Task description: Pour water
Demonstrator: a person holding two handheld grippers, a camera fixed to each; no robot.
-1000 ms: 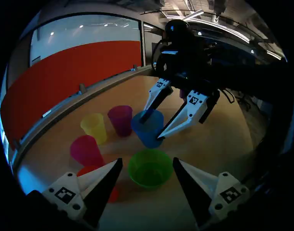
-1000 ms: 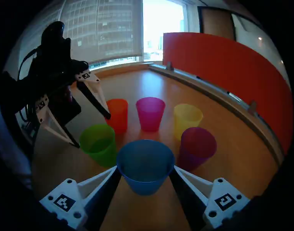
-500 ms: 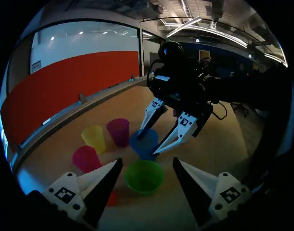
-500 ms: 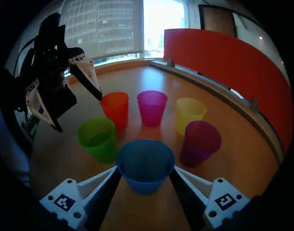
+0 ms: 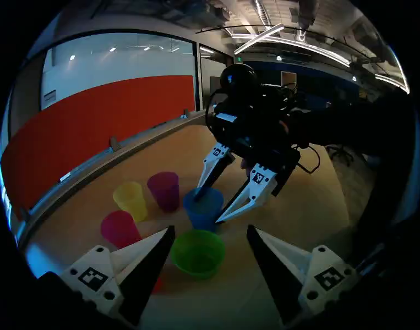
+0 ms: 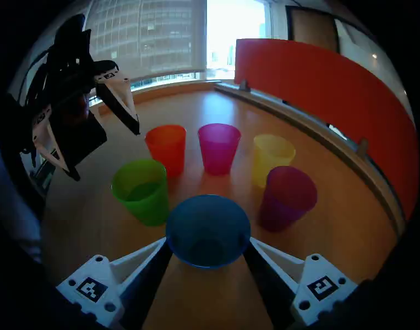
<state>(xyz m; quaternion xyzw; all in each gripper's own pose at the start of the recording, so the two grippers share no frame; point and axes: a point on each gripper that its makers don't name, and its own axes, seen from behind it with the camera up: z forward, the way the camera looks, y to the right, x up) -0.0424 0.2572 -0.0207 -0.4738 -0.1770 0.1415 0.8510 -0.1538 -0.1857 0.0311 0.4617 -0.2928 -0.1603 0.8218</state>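
The blue cup (image 6: pixel 208 231) looks smooth translucent plastic; the table (image 6: pixel 221 110), glossy polished wood.

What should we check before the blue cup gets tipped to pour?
1. Right gripper presses the blue cup on both sides: ok.
2. Water inside the blue cup: cannot tell.
3. Green cup, nearest to the blue one, stands upright with its mouth open: ok.
4. Left gripper is open and holds nothing: ok.
5. Orange cup, pink cup, yellow cup and purple cup stand upright: ok.
6. Which cup should get the water: cannot tell.
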